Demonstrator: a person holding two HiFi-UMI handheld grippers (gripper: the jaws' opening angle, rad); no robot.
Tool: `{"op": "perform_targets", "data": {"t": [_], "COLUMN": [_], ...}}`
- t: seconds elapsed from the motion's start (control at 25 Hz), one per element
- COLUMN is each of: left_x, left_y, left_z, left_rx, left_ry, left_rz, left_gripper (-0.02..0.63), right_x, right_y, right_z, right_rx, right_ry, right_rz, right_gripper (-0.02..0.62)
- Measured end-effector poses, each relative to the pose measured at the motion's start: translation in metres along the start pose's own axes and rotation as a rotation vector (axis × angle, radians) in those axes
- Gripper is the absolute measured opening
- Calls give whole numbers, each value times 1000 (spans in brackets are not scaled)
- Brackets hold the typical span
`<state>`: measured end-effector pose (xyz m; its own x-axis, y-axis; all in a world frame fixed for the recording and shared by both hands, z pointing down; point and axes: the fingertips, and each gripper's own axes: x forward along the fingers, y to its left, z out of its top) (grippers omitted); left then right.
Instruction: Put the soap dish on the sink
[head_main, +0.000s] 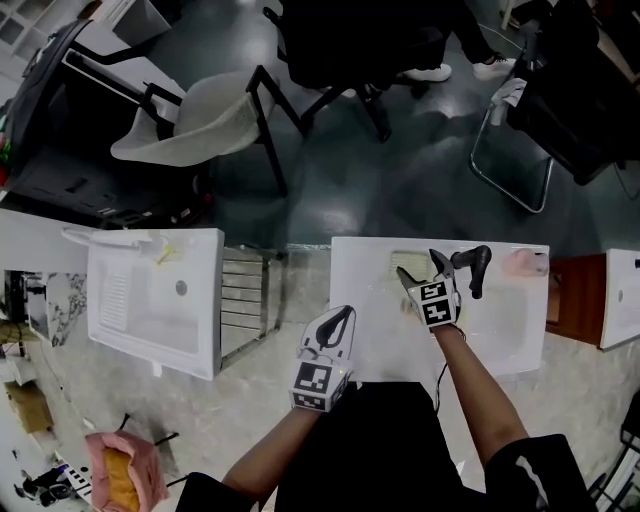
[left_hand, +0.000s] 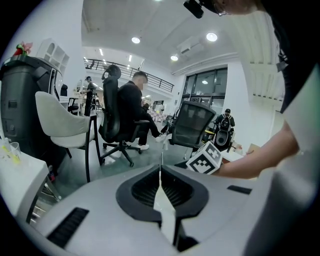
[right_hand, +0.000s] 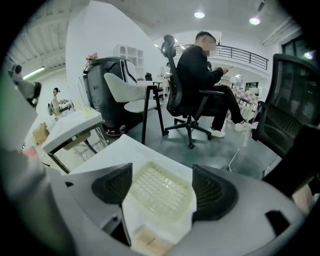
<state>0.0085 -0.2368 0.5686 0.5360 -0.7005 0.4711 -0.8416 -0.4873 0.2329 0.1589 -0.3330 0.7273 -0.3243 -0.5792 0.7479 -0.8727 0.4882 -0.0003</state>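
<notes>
**A:** Start at the left. What's there?

**B:** Another sink (head_main: 140, 320), well apart from ours and not involved. Next comes the left gripper (head_main: 343, 314), which hangs over the near edge of the sink (head_main: 365, 270) that matters. Its own view shows the jaws pressed together with nothing between them.

**A:** And the soap dish?

**B:** The soap dish (head_main: 410, 262) lies flat on the far ledge of that sink, just left of the black tap (head_main: 474, 264). The right gripper (head_main: 422, 268) hovers over it with its jaws spread wide. In the right gripper view the dish sits between the pads, but neither pad touches it.

**A:** So it's placed?

**B:** I'd judge so, since it rests on the sink and nothing grips it.

**A:** How would it handle if it needed shifting?

**B:** It's a pale, translucent, shallow tray with a gridded floor and rounded corners. It looks like plastic or silicone, so it's probably light, perhaps slightly flexible, and not fragile. On glossy ceramic it may slide, more so if wet.

**A:** Where should it be held?

**B:** Across two opposite rims, as the jaws line up now, with the pads on the outer walls. Squeeze gently so it doesn't bow or pop out.

**A:** Anything further right?

**B:** A pink lump (head_main: 525, 262) on the far right corner. I can't tell what it is.
</notes>
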Motion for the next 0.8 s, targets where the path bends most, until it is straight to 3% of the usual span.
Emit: {"op": "perform_targets", "data": {"t": [0.4, 0.68, 0.8], "left_x": [-20, -29, -35], "left_y": [-49, -85, -96], "left_z": [4, -2, -5], "left_rx": [27, 62, 56], "left_ry": [-39, -50, -59], "left_rz": [8, 36, 56], "left_gripper": [15, 15, 15], "right_x": [-107, -167, -193], "right_y": [34, 27, 21], "right_z": [13, -1, -19], "right_rx": [94, 191, 262], "right_ry": [-171, -300, -334], "right_rz": [93, 115, 96], "right_gripper": [342, 265, 202]}}
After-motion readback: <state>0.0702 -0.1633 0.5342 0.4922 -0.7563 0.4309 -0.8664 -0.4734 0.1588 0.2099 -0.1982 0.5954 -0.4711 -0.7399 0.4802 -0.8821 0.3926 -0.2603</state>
